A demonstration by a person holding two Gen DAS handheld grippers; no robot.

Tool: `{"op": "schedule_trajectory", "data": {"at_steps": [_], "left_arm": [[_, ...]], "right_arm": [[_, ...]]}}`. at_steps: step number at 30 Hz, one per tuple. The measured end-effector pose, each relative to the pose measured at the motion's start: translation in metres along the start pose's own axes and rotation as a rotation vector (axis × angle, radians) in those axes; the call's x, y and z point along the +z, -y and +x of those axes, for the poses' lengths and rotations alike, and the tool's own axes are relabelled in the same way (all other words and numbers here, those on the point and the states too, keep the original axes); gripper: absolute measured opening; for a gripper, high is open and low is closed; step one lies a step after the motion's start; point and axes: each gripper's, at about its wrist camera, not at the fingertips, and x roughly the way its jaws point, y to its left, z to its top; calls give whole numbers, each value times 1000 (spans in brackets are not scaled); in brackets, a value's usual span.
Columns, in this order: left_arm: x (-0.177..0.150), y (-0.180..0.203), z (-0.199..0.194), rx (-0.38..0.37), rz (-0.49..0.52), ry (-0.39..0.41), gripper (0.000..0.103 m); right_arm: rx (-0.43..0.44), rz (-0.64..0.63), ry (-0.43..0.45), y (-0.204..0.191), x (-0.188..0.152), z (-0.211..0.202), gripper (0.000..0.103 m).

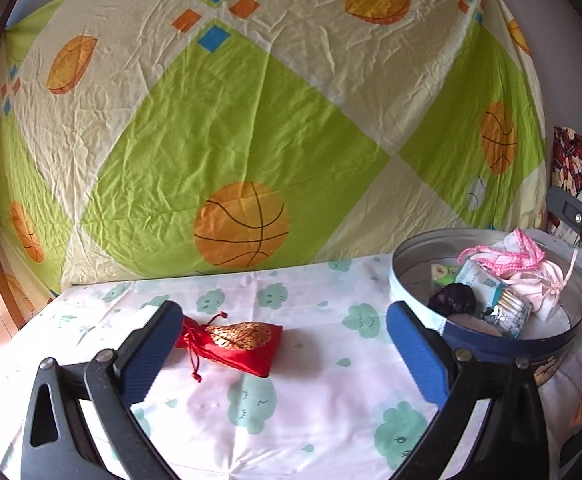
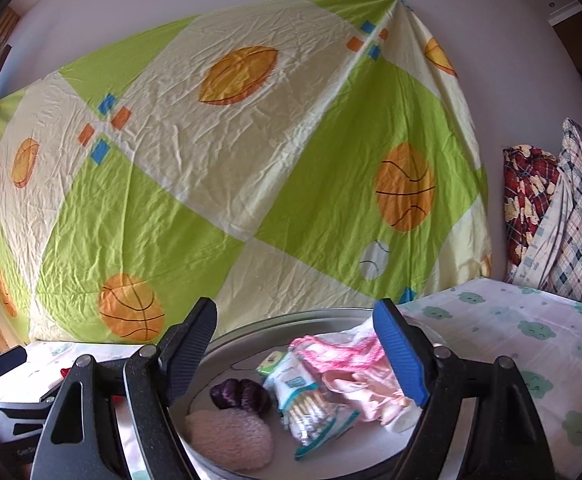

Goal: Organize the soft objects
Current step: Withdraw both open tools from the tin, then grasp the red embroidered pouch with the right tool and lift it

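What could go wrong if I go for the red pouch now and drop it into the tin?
1. The red pouch has a loose drawstring trailing toward the left gripper; open jaws closing there might pinch only the cord, so the pouch dangles.
2. The round tin is already crowded with a cotton swab pack, pink bag and purple scrunchie, so the pouch may perch on top.
3. The right gripper hovers open over the tin, in the drop path.
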Motion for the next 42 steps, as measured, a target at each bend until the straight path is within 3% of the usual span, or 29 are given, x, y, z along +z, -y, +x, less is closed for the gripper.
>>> {"op": "schedule_trajectory", "data": {"at_steps": [8, 19, 26, 31, 35, 39, 42], "left_arm": [[-4, -58, 14, 87, -54, -35, 103], [-11, -133, 38, 229, -121, -94, 103], [-15, -176, 68, 276, -204, -189, 103], [-23, -202, 75, 299, -306, -237, 103], [-22, -207, 75, 358, -265, -239, 103], [-20, -211, 73, 352, -275, -230, 103], [-18, -211, 72, 336, -278, -229, 103]], "right_arm": [[111, -53, -40, -49, -8, 9, 82], [280, -108, -168, -112, -23, 38, 82], [484, -222, -348, -167, -41, 77, 82], [682, -429, -533, -215, -63, 112, 82], [728, -541, -617, -240, -79, 137, 82], [756, -562, -738, -255, -94, 160, 82], [759, -568, -818, -258, -105, 172, 70]]}}
